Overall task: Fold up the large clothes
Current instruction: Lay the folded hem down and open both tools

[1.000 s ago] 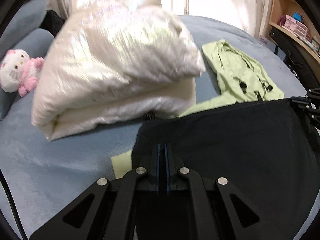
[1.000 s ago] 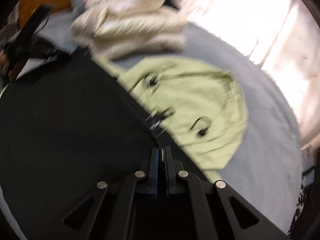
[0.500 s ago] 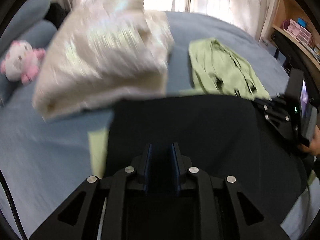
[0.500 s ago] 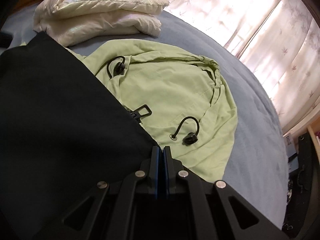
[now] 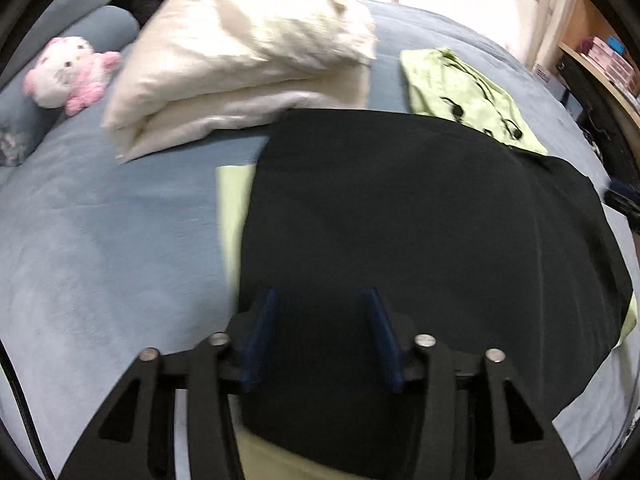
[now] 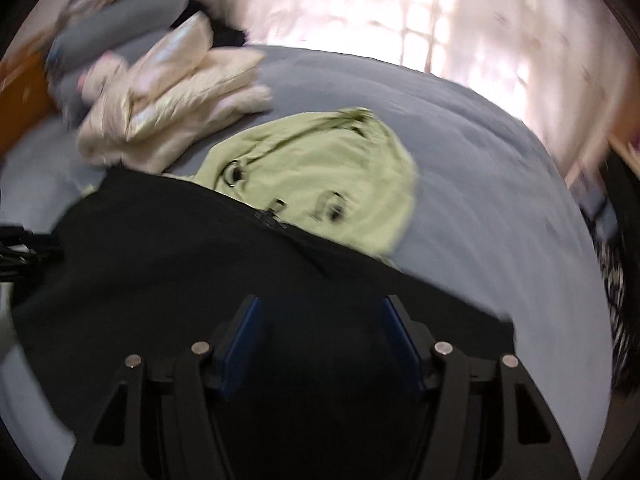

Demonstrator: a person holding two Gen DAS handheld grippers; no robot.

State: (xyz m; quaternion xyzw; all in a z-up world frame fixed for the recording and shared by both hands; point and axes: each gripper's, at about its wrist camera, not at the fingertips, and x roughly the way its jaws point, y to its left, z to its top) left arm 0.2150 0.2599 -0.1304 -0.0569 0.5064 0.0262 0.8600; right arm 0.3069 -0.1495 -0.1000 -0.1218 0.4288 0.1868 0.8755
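A large black garment [image 5: 400,220] lies spread on the blue bed, folded over a light green jacket [image 5: 464,92] whose hood with black cords shows beyond it; in the right wrist view the black garment [image 6: 168,264] covers the lower part of the green jacket [image 6: 320,176]. My left gripper [image 5: 320,320] is open and empty just above the black cloth's near edge. My right gripper [image 6: 320,332] is open and empty over the black cloth. The right wrist view is blurred.
A folded cream quilt [image 5: 248,60] lies at the back of the bed [image 5: 100,240]. A pink and white plush toy [image 5: 68,72] sits by grey pillows at the left. Curtains [image 6: 400,12] hang behind; wooden shelves [image 5: 600,60] stand at the right.
Both grippers were shut on the black garment's edge and have opened, letting it go. The black cloth now lies flat over the green jacket, and both grippers have drawn back.
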